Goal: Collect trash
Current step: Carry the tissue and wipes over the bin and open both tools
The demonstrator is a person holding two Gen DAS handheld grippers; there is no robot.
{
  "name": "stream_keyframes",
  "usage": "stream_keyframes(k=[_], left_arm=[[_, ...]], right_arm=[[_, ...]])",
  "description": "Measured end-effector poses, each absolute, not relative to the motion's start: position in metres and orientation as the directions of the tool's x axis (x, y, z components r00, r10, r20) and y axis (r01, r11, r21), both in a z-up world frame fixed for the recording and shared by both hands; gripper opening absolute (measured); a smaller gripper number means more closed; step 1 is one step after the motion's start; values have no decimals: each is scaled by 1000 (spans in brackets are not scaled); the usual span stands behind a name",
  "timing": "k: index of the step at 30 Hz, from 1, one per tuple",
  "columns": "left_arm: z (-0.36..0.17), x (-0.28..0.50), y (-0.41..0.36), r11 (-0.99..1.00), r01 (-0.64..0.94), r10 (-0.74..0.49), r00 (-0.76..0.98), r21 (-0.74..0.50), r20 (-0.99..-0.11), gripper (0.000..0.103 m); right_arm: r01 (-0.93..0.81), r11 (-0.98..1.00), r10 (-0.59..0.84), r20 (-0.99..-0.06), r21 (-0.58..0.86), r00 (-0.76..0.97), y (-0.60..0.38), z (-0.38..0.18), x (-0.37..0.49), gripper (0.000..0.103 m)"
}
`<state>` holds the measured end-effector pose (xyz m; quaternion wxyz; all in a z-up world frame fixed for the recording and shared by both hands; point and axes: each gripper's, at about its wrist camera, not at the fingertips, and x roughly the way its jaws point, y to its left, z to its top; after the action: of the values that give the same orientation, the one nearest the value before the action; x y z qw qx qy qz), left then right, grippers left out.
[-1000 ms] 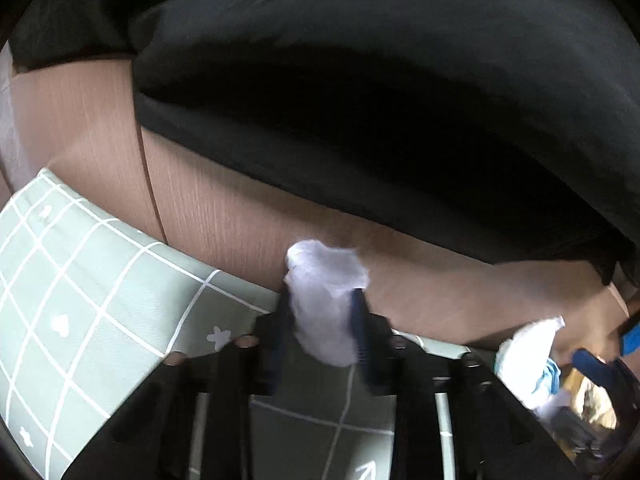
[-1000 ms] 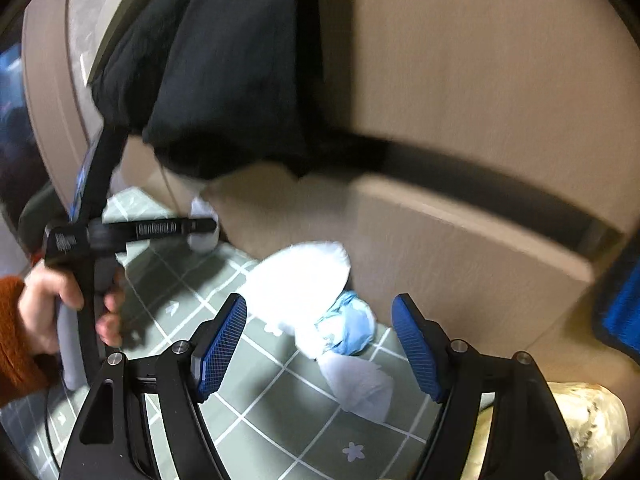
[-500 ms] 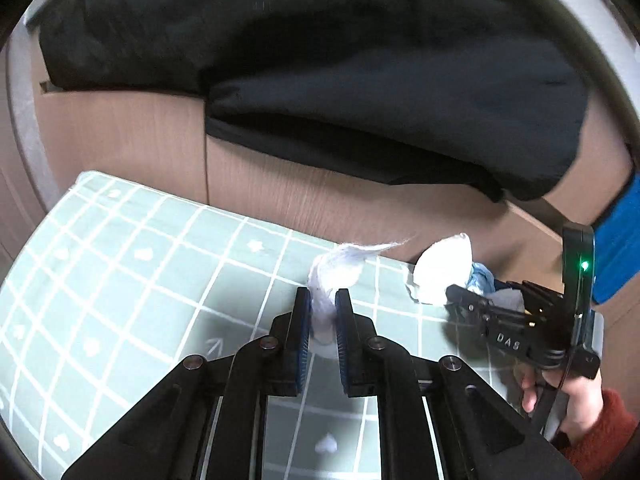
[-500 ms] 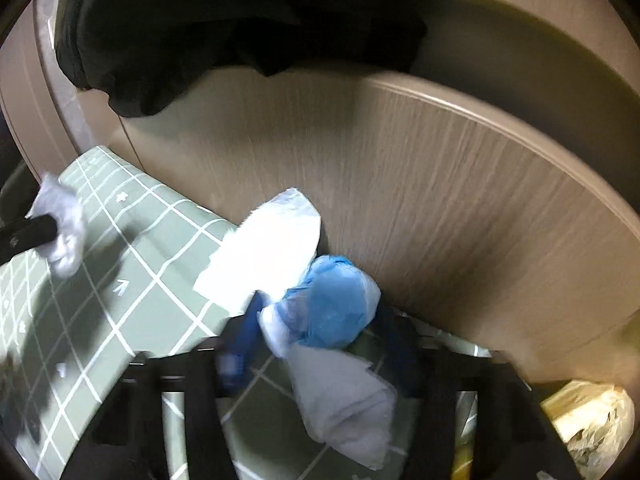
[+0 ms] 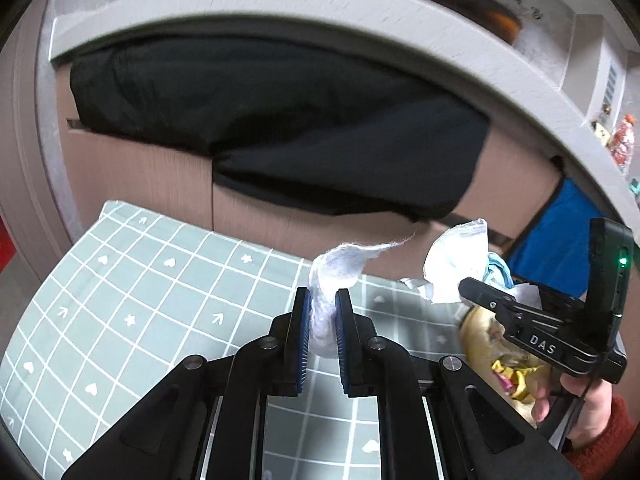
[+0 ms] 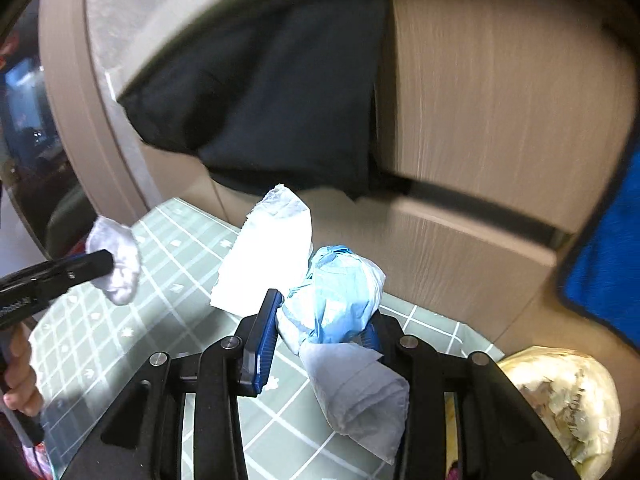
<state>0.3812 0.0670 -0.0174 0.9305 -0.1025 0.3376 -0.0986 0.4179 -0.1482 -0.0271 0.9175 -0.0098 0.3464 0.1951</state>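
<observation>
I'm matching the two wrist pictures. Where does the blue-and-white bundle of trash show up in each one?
Left wrist: the bundle is at right of centre, at the tip of the right tool, above the mat.
Right wrist: the bundle is at lower centre, between the right tool's closing pads.
Shared landmark: the black cloth hanging over the wooden cabinet, upper centre in both views.

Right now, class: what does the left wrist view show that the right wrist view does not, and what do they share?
Only the left wrist view: the right hand holding its tool. Only the right wrist view: a blue crumpled wad in the closing right tool. Both: the white tissue pinched in the left tool, the green grid mat, the black cloth.
</observation>
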Motion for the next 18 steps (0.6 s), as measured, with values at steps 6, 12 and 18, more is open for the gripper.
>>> stream_keyframes(k=[6, 12, 18], left_arm=[[12, 353, 34, 954, 178, -285, 784, -240, -551, 13], [31, 338, -16, 931, 265, -360, 782, -251, -509, 13], [36, 330, -83, 892, 362, -452, 744, -271, -493, 13]], right_arm=[[-356, 930, 342, -575, 92, 743, -173, 9, 377, 36], [-281, 956, 282, -527, 84, 802, -229, 35, 345, 36], [-185, 980, 198, -493, 75, 847, -286, 46, 314, 36]])
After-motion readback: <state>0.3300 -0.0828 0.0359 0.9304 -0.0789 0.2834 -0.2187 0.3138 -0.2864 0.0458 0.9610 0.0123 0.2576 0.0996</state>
